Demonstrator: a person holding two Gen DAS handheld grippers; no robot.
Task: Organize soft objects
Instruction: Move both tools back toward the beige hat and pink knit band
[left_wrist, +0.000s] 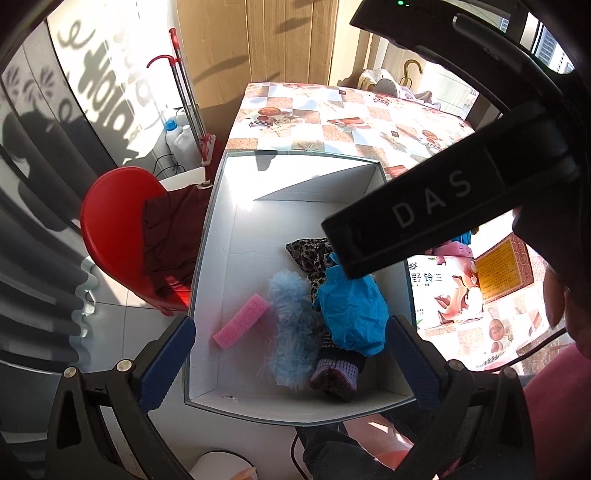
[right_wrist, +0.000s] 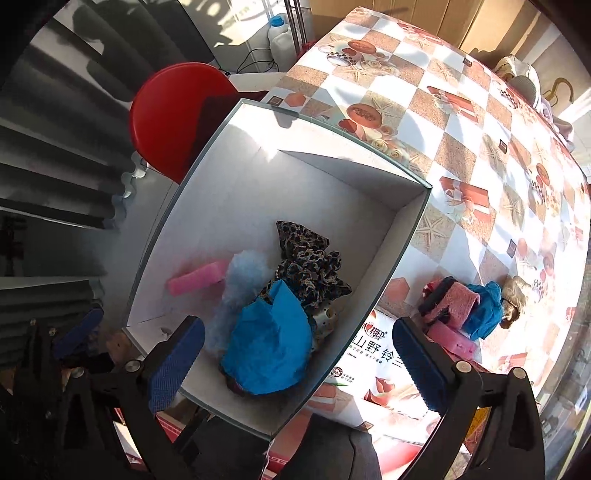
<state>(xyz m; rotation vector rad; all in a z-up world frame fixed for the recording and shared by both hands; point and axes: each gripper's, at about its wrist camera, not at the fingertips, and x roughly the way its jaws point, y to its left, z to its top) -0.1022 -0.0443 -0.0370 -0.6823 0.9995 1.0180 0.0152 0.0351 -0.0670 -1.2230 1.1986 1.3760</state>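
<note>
A white cardboard box (left_wrist: 236, 229) (right_wrist: 369, 206) stands at the table's near edge. Inside lie a pink sponge (left_wrist: 241, 320) (right_wrist: 197, 281), a fluffy light-blue item (left_wrist: 291, 332) (right_wrist: 243, 273), a bright blue cloth (left_wrist: 352, 308) (right_wrist: 269, 343), a leopard-print cloth (left_wrist: 308, 254) (right_wrist: 306, 254) and a purple knitted piece (left_wrist: 336, 373). My left gripper (left_wrist: 291, 362) hovers open and empty above the box. My right gripper (right_wrist: 299, 365) is also open and empty over the box; its black body crosses the left wrist view. More soft items lie on the table: a pink sponge (right_wrist: 452, 341), a pink cloth (right_wrist: 456, 301), a blue cloth (right_wrist: 484, 308).
A checkered tablecloth (left_wrist: 332, 118) (right_wrist: 461, 122) covers the table. A red chair (left_wrist: 110, 221) (right_wrist: 166, 107) with a dark red cloth (left_wrist: 170, 236) stands left of the box. A mop (left_wrist: 188, 103) and plastic bottles (left_wrist: 181, 136) stand behind it.
</note>
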